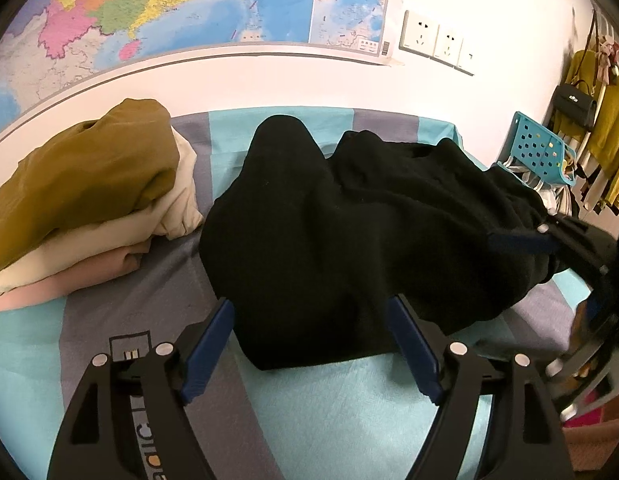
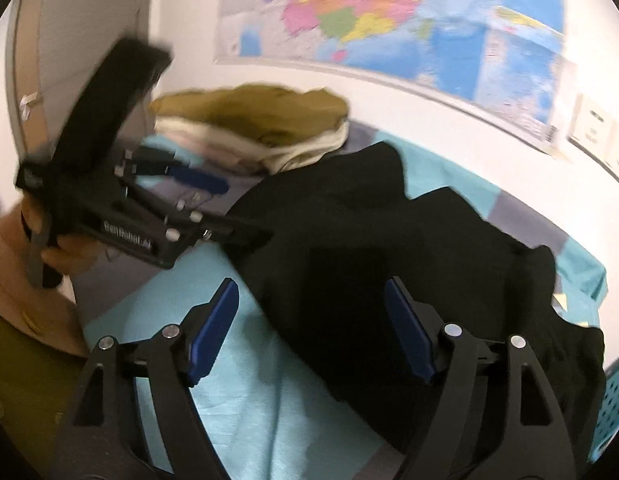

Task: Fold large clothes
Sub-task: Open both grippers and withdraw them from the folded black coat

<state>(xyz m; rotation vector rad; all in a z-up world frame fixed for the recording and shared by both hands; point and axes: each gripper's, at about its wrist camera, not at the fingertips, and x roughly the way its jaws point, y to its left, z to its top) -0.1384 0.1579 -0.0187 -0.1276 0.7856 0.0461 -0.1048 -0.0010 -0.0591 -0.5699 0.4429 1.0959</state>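
Left wrist view: a black garment [image 1: 341, 216] lies bunched on the striped blue bedsheet [image 1: 333, 404], its long axis running from near left to far right. Left of it sits a stack of folded clothes [image 1: 81, 200], mustard on top. At far right a turquoise perforated basket [image 1: 537, 152] holds striped cloth. The left gripper [image 1: 309, 344] stands released, jaws straddling the garment's near edge. The right gripper [image 2: 309, 332] is likewise released above the cloth.
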